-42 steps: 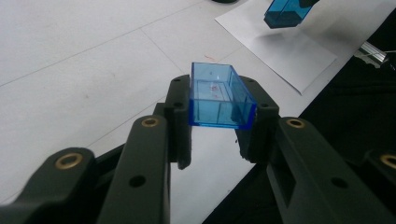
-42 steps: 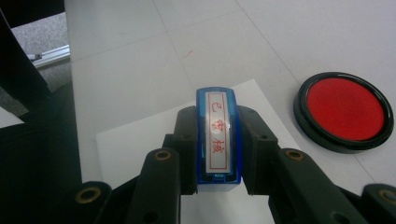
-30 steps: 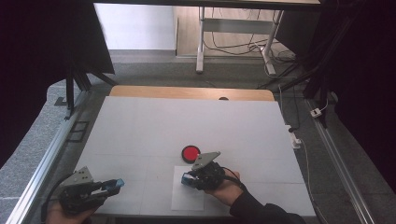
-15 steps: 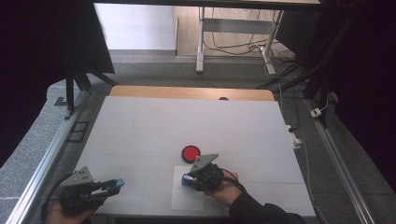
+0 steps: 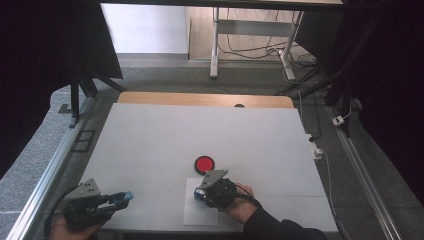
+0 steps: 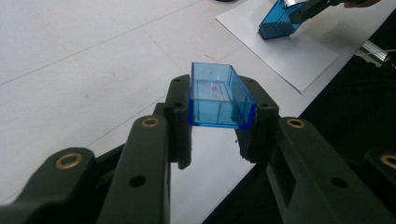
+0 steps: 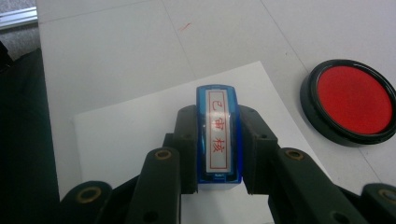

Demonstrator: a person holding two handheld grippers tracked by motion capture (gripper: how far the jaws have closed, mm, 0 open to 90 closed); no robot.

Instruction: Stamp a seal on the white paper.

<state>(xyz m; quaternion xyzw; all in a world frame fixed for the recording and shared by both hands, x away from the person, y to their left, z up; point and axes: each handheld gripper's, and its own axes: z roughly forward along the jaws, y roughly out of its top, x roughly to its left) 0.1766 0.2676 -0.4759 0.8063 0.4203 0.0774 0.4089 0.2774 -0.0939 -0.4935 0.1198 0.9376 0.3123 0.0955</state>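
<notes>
Stamp (image 7: pixel 218 135), blue-bodied with a red-lettered label, sits clamped in your right gripper (image 5: pixel 212 187) above the white paper sheet (image 5: pixel 192 216), just beside the red ink pad (image 5: pixel 204 163). Your left gripper (image 6: pixel 219 135), apart at the table's near-left corner, is closed on the stamp's clear blue cap (image 6: pixel 219 100). The stamping step appears to be in hand; next, judge whether the face needs ink, then press squarely onto the sheet.

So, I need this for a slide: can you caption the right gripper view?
Right gripper clamps a blue stamp above white paper, beside the red ink pad.
</notes>
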